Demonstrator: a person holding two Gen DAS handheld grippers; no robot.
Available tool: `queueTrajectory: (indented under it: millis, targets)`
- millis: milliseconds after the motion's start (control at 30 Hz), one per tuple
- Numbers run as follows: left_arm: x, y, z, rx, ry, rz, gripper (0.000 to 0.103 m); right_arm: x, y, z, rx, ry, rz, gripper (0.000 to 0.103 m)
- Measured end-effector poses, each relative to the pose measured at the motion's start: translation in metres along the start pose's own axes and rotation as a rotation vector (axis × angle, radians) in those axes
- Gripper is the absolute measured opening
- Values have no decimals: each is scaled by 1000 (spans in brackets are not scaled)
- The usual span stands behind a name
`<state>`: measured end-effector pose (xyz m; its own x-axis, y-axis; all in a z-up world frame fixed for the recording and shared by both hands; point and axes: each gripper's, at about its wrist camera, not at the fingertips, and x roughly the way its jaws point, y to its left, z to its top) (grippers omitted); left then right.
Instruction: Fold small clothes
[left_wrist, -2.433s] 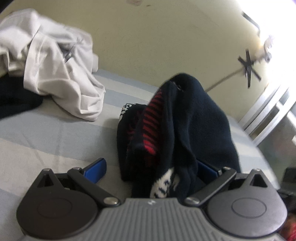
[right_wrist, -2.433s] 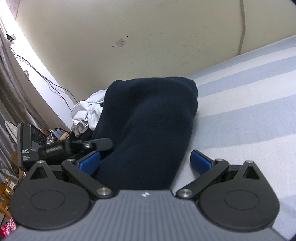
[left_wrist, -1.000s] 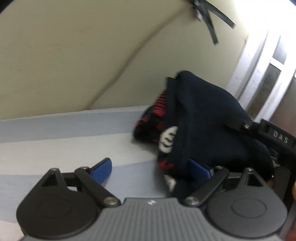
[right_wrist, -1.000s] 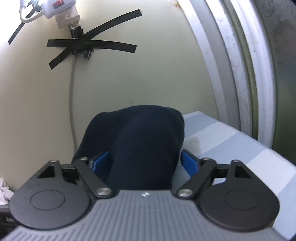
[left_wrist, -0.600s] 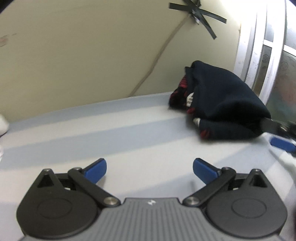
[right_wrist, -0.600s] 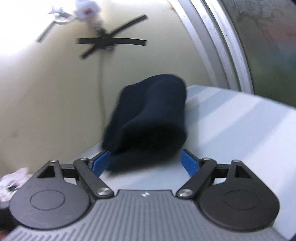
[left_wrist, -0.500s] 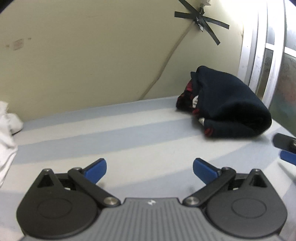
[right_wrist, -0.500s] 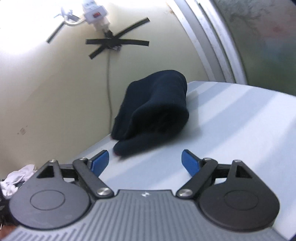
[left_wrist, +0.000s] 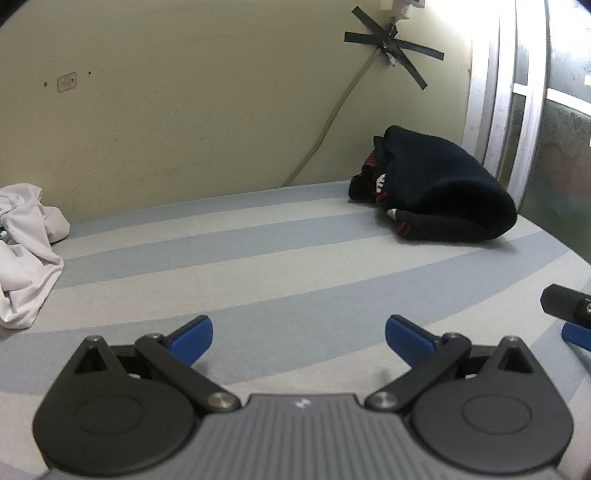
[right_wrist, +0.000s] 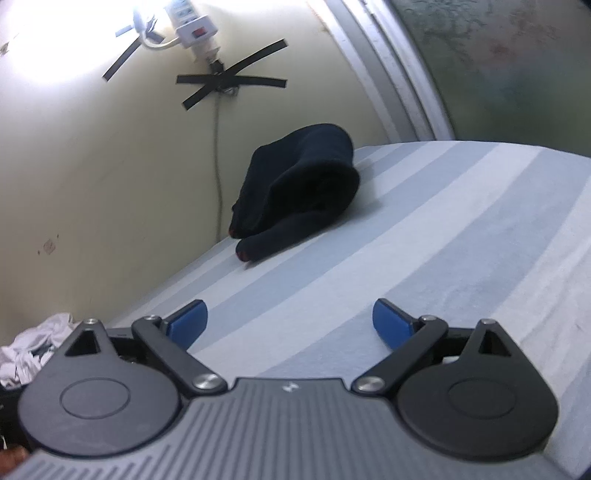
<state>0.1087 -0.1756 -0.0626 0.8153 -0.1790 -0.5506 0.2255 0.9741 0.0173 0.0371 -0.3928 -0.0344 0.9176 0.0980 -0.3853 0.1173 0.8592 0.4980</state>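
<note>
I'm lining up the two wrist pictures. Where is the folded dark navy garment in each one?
Left wrist: dark navy garment far right, on the striped sheet by the wall.
Right wrist: upper centre, against the wall.
Shared landmark: black tape cross on the wall above it.

Yellowish wall (left_wrist: 192, 122), striped bed (left_wrist: 280, 266)

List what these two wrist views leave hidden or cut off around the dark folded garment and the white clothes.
- Dark folded garment: what kind it is stays hidden, in both views, by its own folds; only red and white trim peeks out.
- White clothes: cut by the left wrist view's edge; in the right wrist view, partly behind the right claw body.
- Right claw in the left wrist view: only its tip shows at the frame edge.
</note>
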Motion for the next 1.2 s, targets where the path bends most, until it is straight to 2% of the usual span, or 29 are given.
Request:
queueTrajectory:
  millis: [133,567,867,1200]
  targets:
    - [1,-3,0,22,9,12,103,1,-2,0,6,-3,-3,100]
    - [-7,-7,-2,66,-39,16,103,3,-1,0,-14,-8,-13,102]
    - [-8,-8,-2,74,-32,16,103,3,-1,1,-12,-7,-9,103]
    - [-13,-5,-1,67,-52,-21,103,4,-2,0,-8,-10,-8,103]
